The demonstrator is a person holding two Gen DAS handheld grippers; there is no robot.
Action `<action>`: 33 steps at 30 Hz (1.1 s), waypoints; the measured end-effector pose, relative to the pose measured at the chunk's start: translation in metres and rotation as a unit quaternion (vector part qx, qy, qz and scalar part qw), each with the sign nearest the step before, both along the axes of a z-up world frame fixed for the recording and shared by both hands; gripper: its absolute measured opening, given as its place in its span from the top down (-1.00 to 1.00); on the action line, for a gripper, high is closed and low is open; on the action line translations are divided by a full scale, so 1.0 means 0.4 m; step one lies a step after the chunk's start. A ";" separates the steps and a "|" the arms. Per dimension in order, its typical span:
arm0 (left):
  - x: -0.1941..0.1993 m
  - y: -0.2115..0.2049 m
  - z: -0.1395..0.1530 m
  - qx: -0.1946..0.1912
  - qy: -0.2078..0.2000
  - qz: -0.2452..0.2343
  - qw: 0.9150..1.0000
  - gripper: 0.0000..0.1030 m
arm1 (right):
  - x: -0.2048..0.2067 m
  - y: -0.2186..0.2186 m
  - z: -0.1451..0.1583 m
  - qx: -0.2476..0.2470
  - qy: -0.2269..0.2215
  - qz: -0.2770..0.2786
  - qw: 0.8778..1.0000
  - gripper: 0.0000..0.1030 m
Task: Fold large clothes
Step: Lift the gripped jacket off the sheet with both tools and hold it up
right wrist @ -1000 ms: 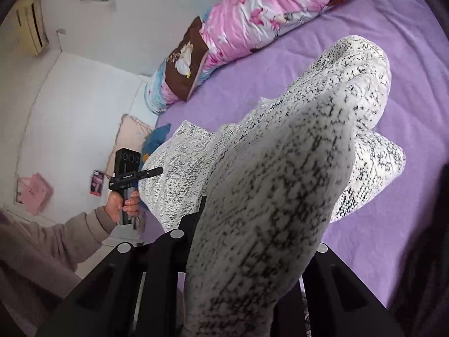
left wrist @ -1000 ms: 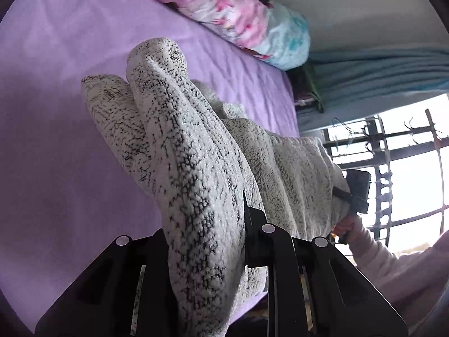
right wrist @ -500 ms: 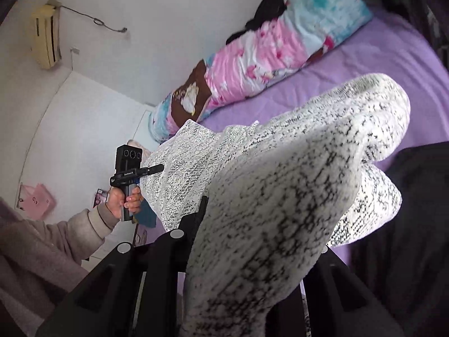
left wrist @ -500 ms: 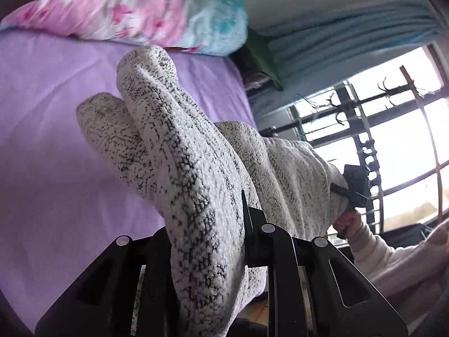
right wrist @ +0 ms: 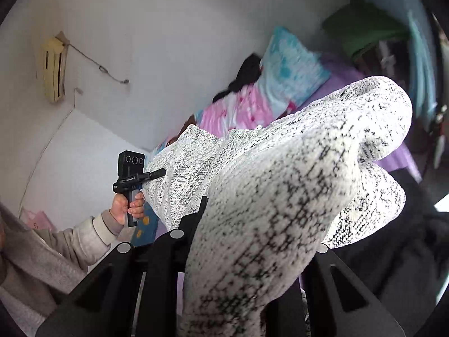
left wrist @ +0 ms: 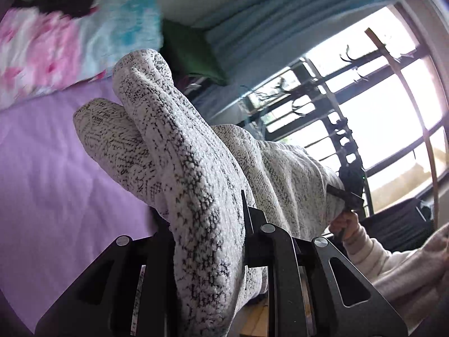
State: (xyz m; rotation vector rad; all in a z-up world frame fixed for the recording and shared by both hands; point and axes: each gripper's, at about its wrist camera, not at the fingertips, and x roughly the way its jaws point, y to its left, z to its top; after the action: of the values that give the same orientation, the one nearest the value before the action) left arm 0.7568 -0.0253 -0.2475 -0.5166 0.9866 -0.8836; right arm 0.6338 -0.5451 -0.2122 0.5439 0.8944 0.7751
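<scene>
A speckled white-and-black knit is held up off a bed covered in a purple sheet, stretched between the two tools. The left gripper is clamped on one thick fold of it, and the right gripper is clamped on another, the cloth bulging out past the jaws in both views. From the right wrist, the left hand shows gripping its tool's handle, with the knit sagging between. A long pillow in pink and blue print lies along the far edge of the bed against a white wall, with something dark resting on top of it. A blue curtain hangs beside a barred window. A yellowed wall unit sits high on the wall.
</scene>
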 end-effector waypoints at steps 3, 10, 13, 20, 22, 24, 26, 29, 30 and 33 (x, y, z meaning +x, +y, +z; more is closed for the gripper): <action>0.043 -0.111 0.050 -0.007 -0.013 -0.021 1.000 0.65 | -0.023 -0.097 0.047 0.000 -0.011 -0.023 1.000 0.63; 0.104 -0.366 0.103 -0.015 -0.019 -0.077 0.997 0.65 | -0.122 -0.307 0.126 -0.010 -0.024 -0.081 0.996 0.63; 0.112 -0.475 0.117 -0.015 -0.022 -0.102 0.994 0.65 | -0.181 -0.394 0.134 -0.012 -0.024 -0.106 0.994 0.63; 0.117 -0.660 0.116 -0.029 -0.016 -0.142 0.989 0.65 | -0.291 -0.510 0.129 -0.006 -0.021 -0.158 0.987 0.63; 0.113 -0.682 0.115 -0.033 -0.017 -0.147 0.988 0.65 | -0.307 -0.513 0.137 -0.009 -0.022 -0.162 0.987 0.63; 0.111 -0.697 0.109 -0.035 -0.015 -0.152 0.988 0.65 | -0.311 -0.465 0.150 -0.014 -0.026 -0.162 0.986 0.63; 0.109 -0.701 0.104 -0.037 -0.012 -0.152 0.988 0.65 | -0.308 -0.473 0.169 -0.015 -0.025 -0.162 0.986 0.63; 0.104 -0.682 0.106 -0.033 -0.013 -0.152 0.988 0.65 | -0.316 -0.472 0.176 -0.012 -0.023 -0.157 0.987 0.63; 0.106 -0.671 0.108 -0.032 -0.014 -0.149 0.988 0.65 | -0.307 -0.465 0.178 -0.012 -0.022 -0.154 0.988 0.63; 0.110 -0.634 0.124 -0.029 -0.019 -0.139 0.990 0.65 | -0.268 -0.421 0.175 -0.011 -0.025 -0.138 0.990 0.63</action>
State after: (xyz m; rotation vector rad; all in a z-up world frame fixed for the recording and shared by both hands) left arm 0.8009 -0.2788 -0.1980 -0.4140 1.0155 -1.1703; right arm 0.5266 -0.7135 -0.1421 0.6118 0.7596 0.5243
